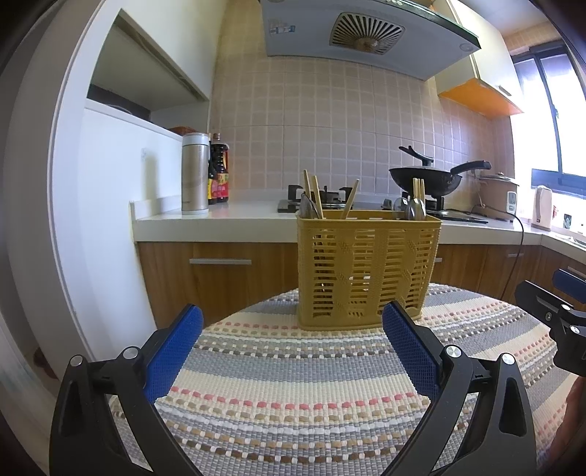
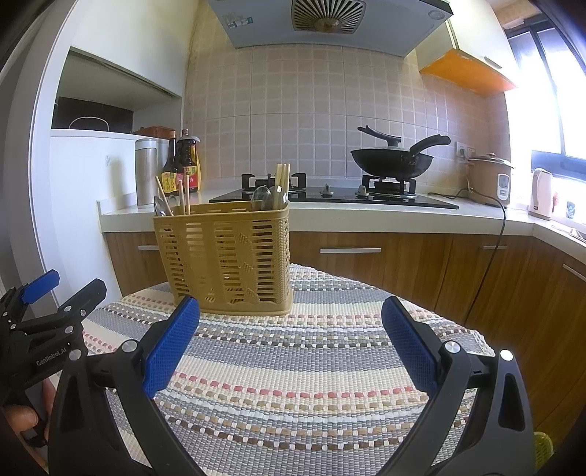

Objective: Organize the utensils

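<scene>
A yellow slatted utensil basket (image 1: 366, 271) (image 2: 223, 256) stands upright at the far side of a striped woven mat (image 1: 293, 384) (image 2: 293, 366). Wooden chopsticks (image 1: 318, 199) (image 2: 183, 197) and metal spoons (image 1: 415, 209) (image 2: 273, 197) stick up from its compartments at both ends. My left gripper (image 1: 293, 318) is open just short of the basket, nothing between its blue pads. My right gripper (image 2: 291, 311) is open too, empty, with the basket ahead and to its left. Each gripper shows at the edge of the other's view.
Behind the mat runs a white kitchen counter (image 1: 234, 216) with a gas hob (image 2: 329, 196), a black wok (image 2: 392, 159), a steel flask (image 1: 195, 174), sauce bottles (image 2: 181, 164), a rice cooker (image 2: 489, 179) and a kettle (image 2: 540, 194). A range hood (image 1: 366, 33) hangs above.
</scene>
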Demonstrator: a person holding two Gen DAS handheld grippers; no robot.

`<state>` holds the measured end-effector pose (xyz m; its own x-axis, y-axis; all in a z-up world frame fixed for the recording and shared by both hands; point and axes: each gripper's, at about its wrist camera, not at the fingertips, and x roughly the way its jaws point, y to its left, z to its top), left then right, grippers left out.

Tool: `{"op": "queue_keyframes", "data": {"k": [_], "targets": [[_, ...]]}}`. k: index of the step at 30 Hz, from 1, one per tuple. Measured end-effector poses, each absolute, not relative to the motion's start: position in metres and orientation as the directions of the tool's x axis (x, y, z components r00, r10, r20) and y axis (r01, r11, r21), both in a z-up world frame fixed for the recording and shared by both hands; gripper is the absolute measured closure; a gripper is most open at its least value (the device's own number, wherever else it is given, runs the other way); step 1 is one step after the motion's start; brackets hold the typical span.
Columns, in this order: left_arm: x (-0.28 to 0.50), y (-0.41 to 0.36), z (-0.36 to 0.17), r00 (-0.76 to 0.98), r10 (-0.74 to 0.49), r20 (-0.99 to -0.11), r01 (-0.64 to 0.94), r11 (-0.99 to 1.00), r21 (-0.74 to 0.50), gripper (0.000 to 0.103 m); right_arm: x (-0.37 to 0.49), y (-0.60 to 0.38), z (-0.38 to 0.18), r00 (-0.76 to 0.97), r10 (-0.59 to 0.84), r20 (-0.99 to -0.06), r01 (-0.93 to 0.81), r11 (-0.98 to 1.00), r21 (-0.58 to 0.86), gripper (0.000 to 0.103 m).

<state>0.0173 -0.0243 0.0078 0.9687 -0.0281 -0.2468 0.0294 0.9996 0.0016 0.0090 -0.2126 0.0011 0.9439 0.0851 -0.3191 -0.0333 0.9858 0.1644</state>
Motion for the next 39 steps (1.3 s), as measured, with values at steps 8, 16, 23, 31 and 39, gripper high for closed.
{"op": "queue_keyframes", "data": {"k": [8, 16, 23, 31, 39], "targets": [[0.0171, -0.0242, 0.0079, 0.968, -0.028, -0.248, 0.029, 1.0, 0.0, 0.008, 0.0101, -0.2126, 0.0007, 0.943, 0.086, -0.321, -0.034, 0.986, 0.165, 0.008], [0.017, -0.0243, 0.0079, 0.968, -0.028, -0.249, 0.03, 1.0, 0.0, 0.008, 0.0104, -0.2125, 0.0005, 0.942, 0.085, -0.323, -0.033, 0.986, 0.164, 0.008], [0.0173, -0.0242, 0.0079, 0.968, -0.029, -0.249, 0.03, 1.0, 0.0, 0.008, 0.0106, -0.2125, 0.0004, 0.943, 0.086, -0.323, -0.034, 0.986, 0.164, 0.008], [0.0174, -0.0243, 0.0082, 0.968, -0.029, -0.25, 0.03, 1.0, 0.001, 0.008, 0.0115, -0.2123, -0.0018, 0.941, 0.09, -0.327, -0.039, 0.986, 0.162, 0.008], [0.0175, -0.0247, 0.0074, 0.967, -0.03, -0.252, 0.031, 1.0, 0.0, 0.008, 0.012, -0.2108, -0.0033, 0.939, 0.095, -0.331, -0.043, 0.986, 0.159, 0.008]]}}
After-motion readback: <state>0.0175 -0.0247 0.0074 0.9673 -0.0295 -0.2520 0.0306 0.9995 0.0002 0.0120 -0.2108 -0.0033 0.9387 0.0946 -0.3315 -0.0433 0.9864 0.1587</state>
